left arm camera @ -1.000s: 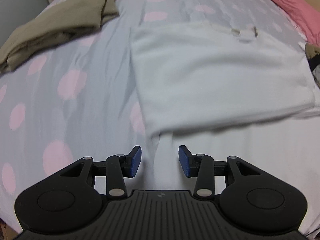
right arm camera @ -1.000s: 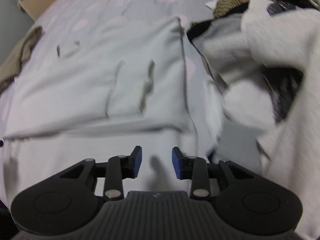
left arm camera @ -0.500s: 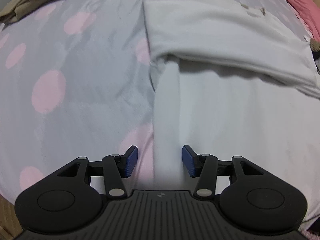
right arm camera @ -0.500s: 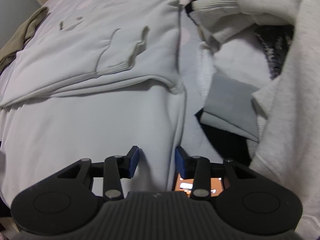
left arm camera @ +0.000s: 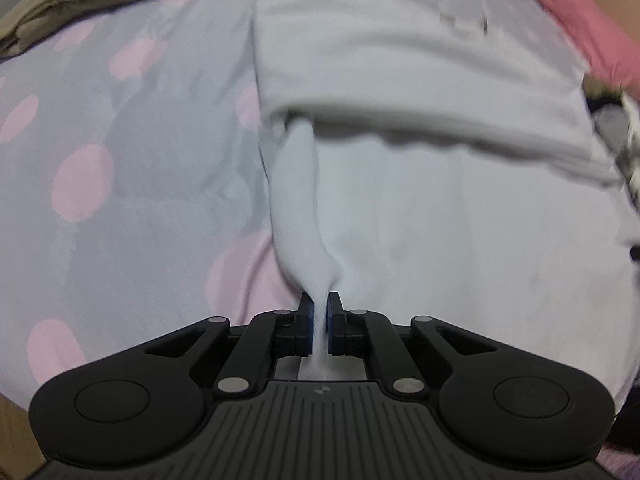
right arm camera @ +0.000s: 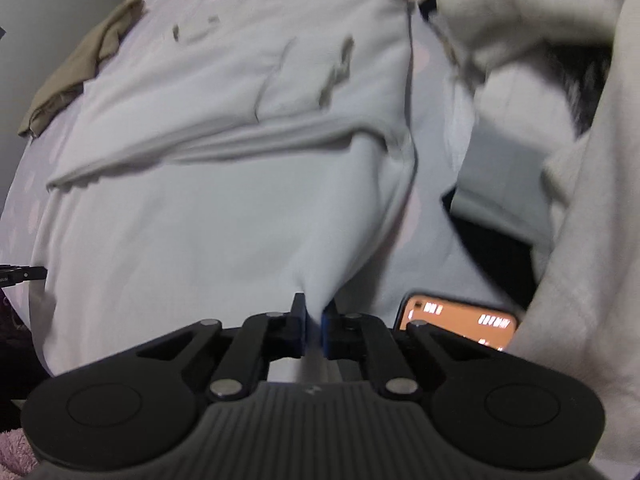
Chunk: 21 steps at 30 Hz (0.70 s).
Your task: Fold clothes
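On the polka-dot bed [left arm camera: 120, 128], left gripper [left arm camera: 319, 320] and right gripper [right arm camera: 314, 322] pinch the half-folded white garment [left arm camera: 420, 208] with jaws closed on its near edge; further folds and the clothes pile [right arm camera: 560, 128] apparently remain.

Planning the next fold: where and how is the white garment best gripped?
By its two near corners, from above. The white garment lies flat, upper half already folded over; the left gripper and right gripper each pinch a bunched near corner.

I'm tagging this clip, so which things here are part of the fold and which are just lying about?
In use: white garment, pinched at its near edge by left gripper and right gripper.
Lying about: olive garment, pink cloth, phone, cream clothes pile.
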Tool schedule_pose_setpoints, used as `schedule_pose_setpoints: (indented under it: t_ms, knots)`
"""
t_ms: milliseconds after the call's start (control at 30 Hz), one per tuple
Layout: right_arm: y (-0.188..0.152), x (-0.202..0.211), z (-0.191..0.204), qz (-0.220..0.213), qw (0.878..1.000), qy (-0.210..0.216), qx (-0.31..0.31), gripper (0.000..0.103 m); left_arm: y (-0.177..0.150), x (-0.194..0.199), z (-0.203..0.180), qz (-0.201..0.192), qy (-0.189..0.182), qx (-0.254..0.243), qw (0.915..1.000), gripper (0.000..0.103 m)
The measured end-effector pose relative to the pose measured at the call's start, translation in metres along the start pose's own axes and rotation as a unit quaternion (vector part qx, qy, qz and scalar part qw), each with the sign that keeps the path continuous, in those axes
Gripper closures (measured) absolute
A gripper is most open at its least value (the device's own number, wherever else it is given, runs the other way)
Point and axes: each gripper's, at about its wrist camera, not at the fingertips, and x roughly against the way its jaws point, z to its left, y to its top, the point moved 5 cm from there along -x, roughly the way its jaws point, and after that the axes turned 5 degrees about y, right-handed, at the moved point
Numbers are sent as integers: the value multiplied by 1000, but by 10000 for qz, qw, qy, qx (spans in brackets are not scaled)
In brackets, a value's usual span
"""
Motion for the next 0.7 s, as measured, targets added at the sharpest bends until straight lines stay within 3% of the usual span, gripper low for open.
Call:
schedule_pose_setpoints:
  t_ms: [200,333,400,500,633,700]
  knots:
    - [24,31,10,-625,9980,7,-36,97,25,33,24,-627,-408,658,9950,99]
    - [45,53,9,-1075,9942,-52,-59,97,49,52,31,-1285,-402,745,9881,99]
    - [58,58,6,-1253,9920,-65,-123,97,61,53,31,-1433,-383,741,9862,99]
    - [72,52,6,-1340,9908,-179,-93,97,74,41,22,-1544,-113,500,9867,99]
    - [86,28,7,-1174,9926,-323,-28,96,76,18,16,-1405,60,422,9892,98]
    - [87,19,5,-1082,9934,-371,-30,93,76,13,16,-1379,208,349,9896,90]
